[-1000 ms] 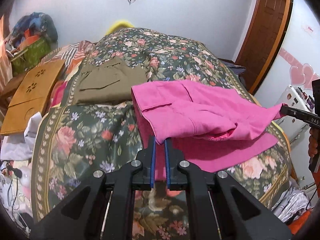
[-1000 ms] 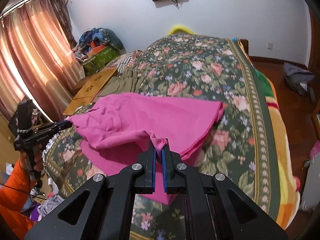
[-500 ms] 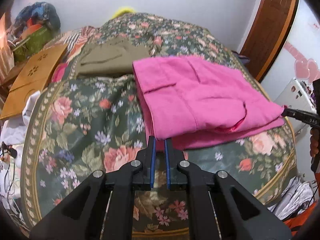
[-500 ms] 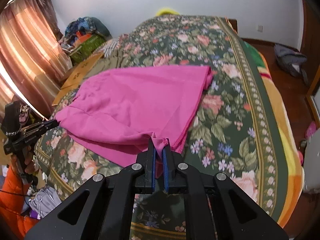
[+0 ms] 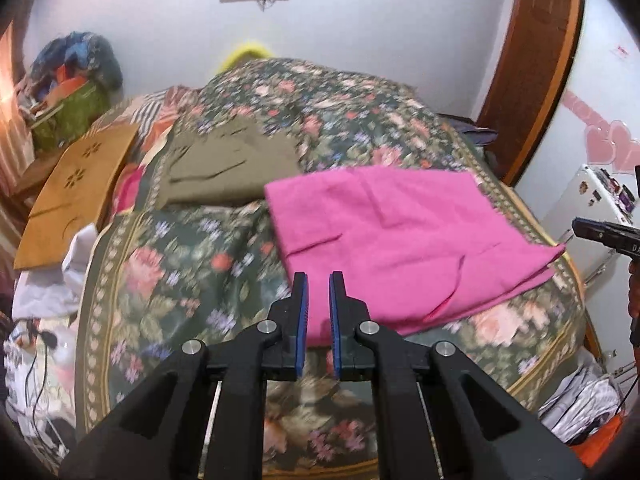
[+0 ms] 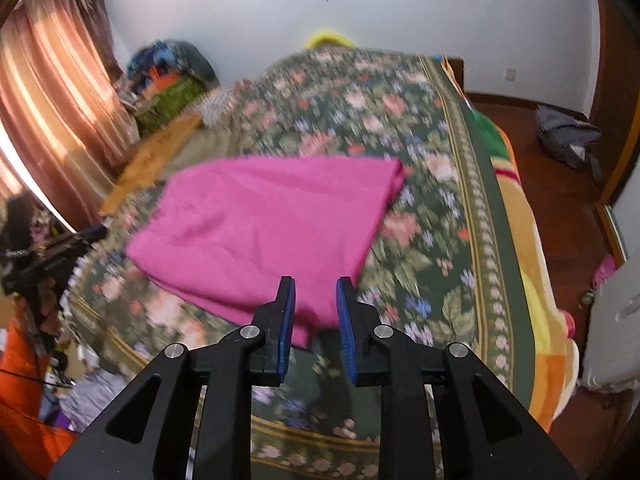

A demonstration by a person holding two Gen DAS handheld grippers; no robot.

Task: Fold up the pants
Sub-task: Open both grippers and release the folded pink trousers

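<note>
The pink pants [image 5: 392, 240] lie folded flat on the floral bedspread [image 5: 192, 264]; they also show in the right wrist view [image 6: 264, 228]. My left gripper [image 5: 318, 280] is open and empty, just above the near left corner of the pants. My right gripper [image 6: 316, 284] is open and empty, over the near right edge of the pants. The right gripper also shows at the right edge of the left wrist view [image 5: 604, 232], and the left gripper at the left of the right wrist view [image 6: 60, 244].
Folded olive pants [image 5: 228, 168] lie further back on the bed. A wooden board [image 5: 76, 192] and a green bag [image 5: 68, 116] sit at the left. A door [image 5: 532, 60] and a white appliance [image 5: 584, 204] stand at the right. Curtains [image 6: 48, 120] hang at the left.
Both grippers have let go of the pink pants and opened. The pants have dropped flat onto the bed, and both grippers have pulled back and up a little.
</note>
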